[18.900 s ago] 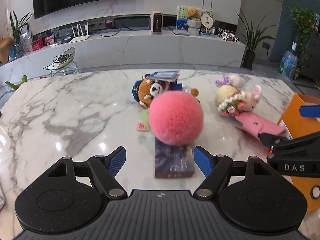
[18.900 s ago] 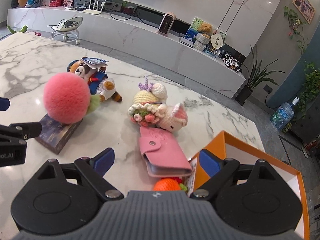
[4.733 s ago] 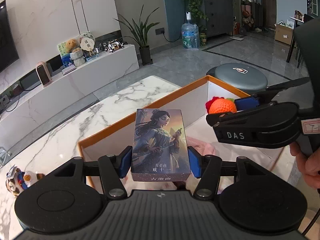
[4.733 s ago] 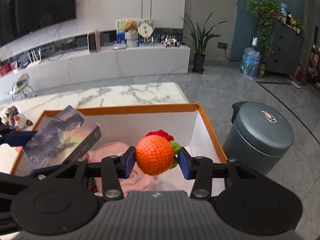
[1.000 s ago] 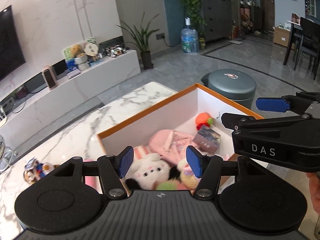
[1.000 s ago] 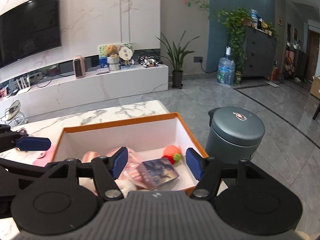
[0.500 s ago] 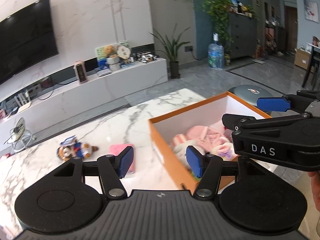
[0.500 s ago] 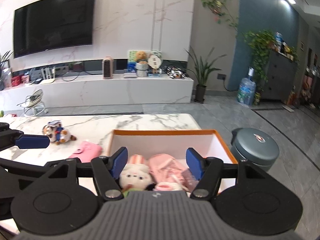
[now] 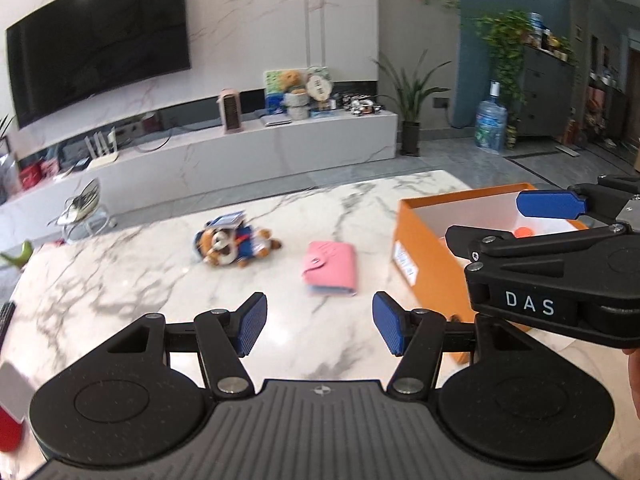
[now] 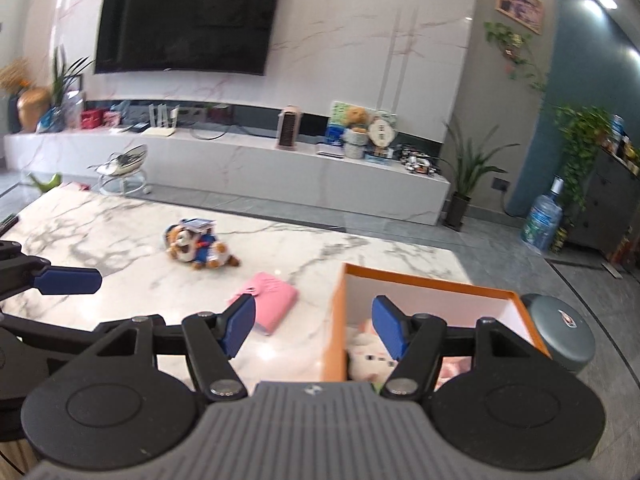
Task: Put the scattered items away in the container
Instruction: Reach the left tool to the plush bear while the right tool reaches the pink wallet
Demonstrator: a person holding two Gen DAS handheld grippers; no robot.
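A pink wallet (image 9: 330,268) lies on the marble table (image 9: 120,280), just left of the orange box (image 9: 424,252). A plush bear in blue clothes (image 9: 230,245) lies farther back left. My left gripper (image 9: 319,330) is open and empty, above the table in front of the wallet. My right gripper (image 10: 313,326) is open and empty, over the box's left wall (image 10: 334,320); the wallet (image 10: 269,297) and the bear (image 10: 197,249) lie ahead to its left. Plush toys (image 10: 366,358) lie inside the box. The right gripper also shows in the left wrist view (image 9: 548,204).
A grey round bin (image 10: 560,330) stands on the floor right of the box. A white TV bench (image 10: 240,168) runs along the far wall. A dark flat object (image 9: 6,314) lies at the table's left edge.
Both grippers have swung left, away from the box interior, toward the table. The wallet and bear now lie nearer the middle of both views. Both grippers stay open and empty.
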